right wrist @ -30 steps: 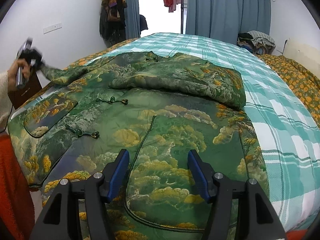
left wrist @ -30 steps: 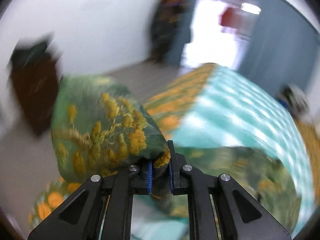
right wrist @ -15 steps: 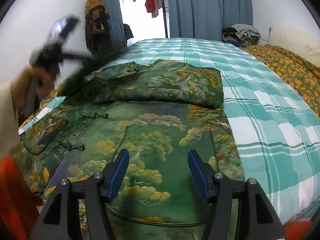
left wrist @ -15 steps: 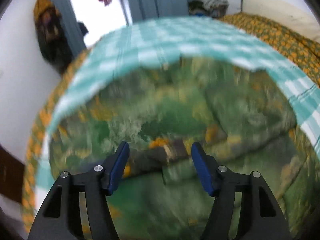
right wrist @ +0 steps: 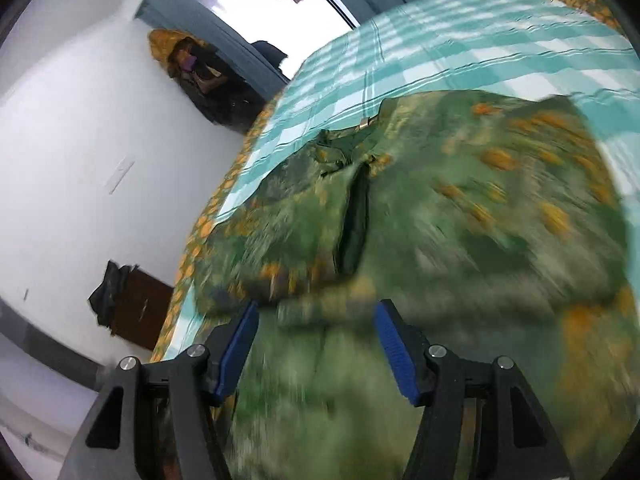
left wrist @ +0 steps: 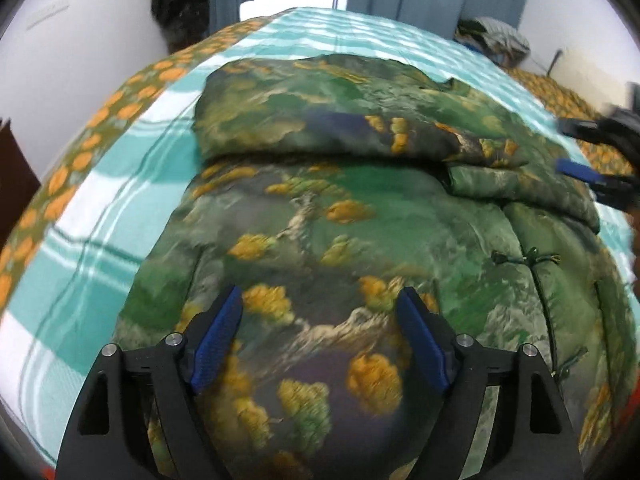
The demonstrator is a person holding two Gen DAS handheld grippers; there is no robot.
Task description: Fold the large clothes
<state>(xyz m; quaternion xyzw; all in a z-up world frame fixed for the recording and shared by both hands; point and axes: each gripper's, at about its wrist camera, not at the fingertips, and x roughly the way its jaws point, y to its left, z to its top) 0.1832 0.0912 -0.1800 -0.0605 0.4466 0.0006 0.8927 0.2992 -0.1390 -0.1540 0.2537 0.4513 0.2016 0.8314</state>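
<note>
Left tool [left wrist: 318, 336] had just been opening and hung empty over the green jacket [left wrist: 360, 216] spread lengthwise up the bed [left wrist: 100, 208], while my right tool [right wrist: 316, 344], also agape and empty, sat nearer the folded sleeves ahead.

The big coat [left wrist: 320, 240] is lying spread out on the bed [left wrist: 120, 184]. Its two sleeves [left wrist: 320, 120] are lying folded across its top part. The left gripper [left wrist: 320, 336] is hanging over the near part of the coat. The right gripper [left wrist: 588, 164] is sitting at the coat's right edge.
</note>
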